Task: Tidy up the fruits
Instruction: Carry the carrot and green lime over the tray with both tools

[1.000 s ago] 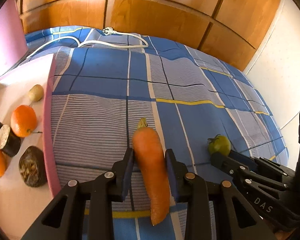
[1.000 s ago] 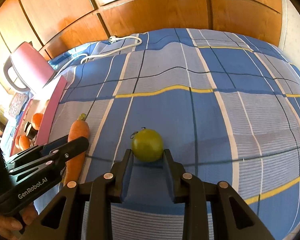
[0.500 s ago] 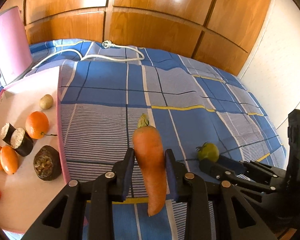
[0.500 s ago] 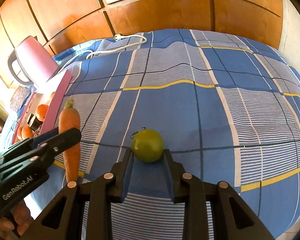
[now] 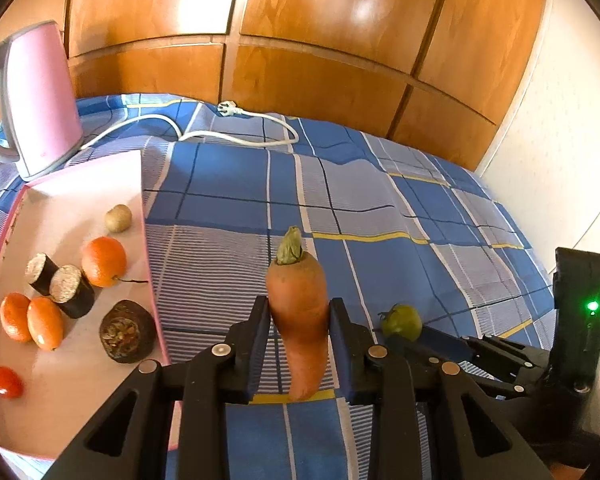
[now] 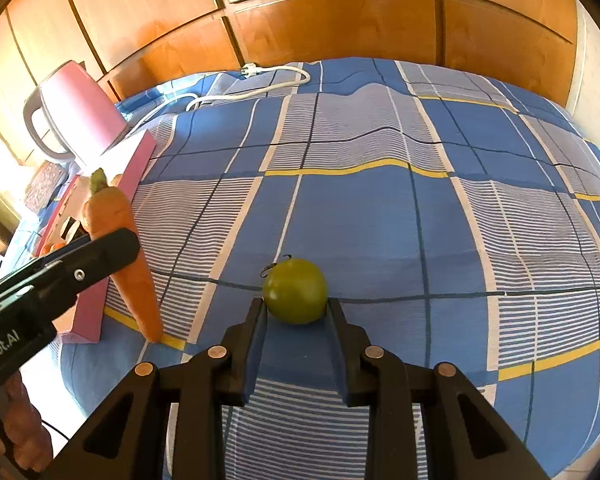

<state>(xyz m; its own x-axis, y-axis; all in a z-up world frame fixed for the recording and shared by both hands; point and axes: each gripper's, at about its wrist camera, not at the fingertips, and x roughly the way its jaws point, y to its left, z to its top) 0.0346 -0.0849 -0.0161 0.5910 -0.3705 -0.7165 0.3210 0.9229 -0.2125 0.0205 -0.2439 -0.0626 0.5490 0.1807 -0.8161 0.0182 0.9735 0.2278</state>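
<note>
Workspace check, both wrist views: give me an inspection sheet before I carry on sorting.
Surface: blue checked cloth, rumpled towards the far end.
Job's things: carrot in the left gripper, green end up; green tomato between the right gripper's fingertips; pink tray holds three oranges, a red tomato, a potato, two dark cut pieces and a dark round piece.
Clutter: pink kettle behind the tray.
Grippers: left gripper shut on the carrot; right gripper shut on the tomato.
Cables: white cord with plug, loose on the cloth at the far end.
Surroundings: wooden panels behind, pale wall at the right.
</note>
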